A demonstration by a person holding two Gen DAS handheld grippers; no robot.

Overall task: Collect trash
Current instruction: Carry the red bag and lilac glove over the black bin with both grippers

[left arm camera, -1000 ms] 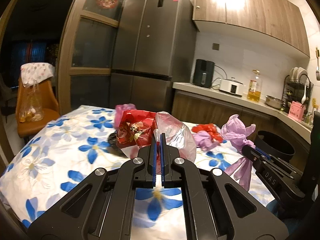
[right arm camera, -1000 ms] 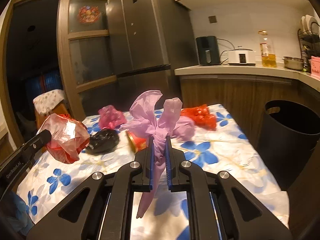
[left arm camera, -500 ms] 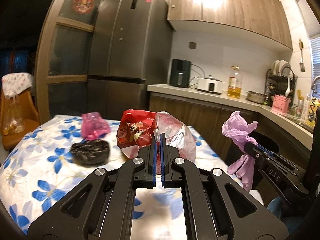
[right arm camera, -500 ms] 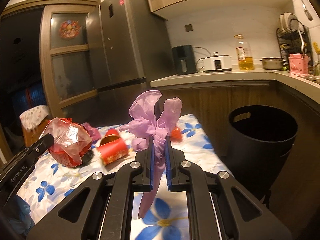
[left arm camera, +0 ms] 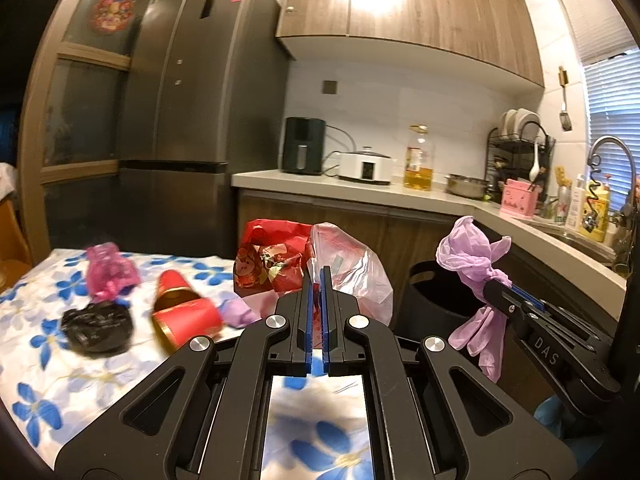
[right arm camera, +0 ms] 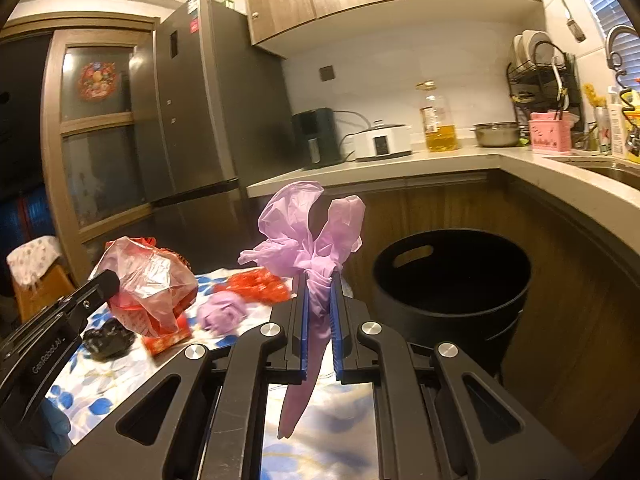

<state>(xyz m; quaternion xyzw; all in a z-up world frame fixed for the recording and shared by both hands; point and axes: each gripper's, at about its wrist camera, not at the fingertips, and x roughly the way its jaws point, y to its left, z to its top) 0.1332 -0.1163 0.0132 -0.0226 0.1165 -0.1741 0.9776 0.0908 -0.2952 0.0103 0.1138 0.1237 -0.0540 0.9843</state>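
Left claw (left arm camera: 316,276), jaws pinched shut on a crumpled translucent pink plastic bag (left arm camera: 352,276) with red printed wrapping bunched inside it, carries the load above the near edge of the table. Right claw (right arm camera: 320,284), jaws clamped on a bundle of lilac disposable gloves (right arm camera: 312,236), holds the bundle upright, 1 limp glove finger hanging down between the blue pads. Both claws appear in each other's wrist view, side by side. Just beyond the right claw stands a round black plastic bin (right arm camera: 452,276) with a slot handle, on the floor between the table and the wooden kitchen cabinets. On the table with the blue-flower cloth (left arm camera: 36,360) lie a red paper cup with gold rim (left arm camera: 184,314) on its side, a crumpled black plastic bag (left arm camera: 98,326), a pink crinkled wrapper (left arm camera: 110,270), a second lilac glove wad (right arm camera: 222,312) and a red plastic scrap (right arm camera: 256,286). Behind stand a grey refrigerator (left arm camera: 192,120) and a worktop (left arm camera: 360,190) with appliances.
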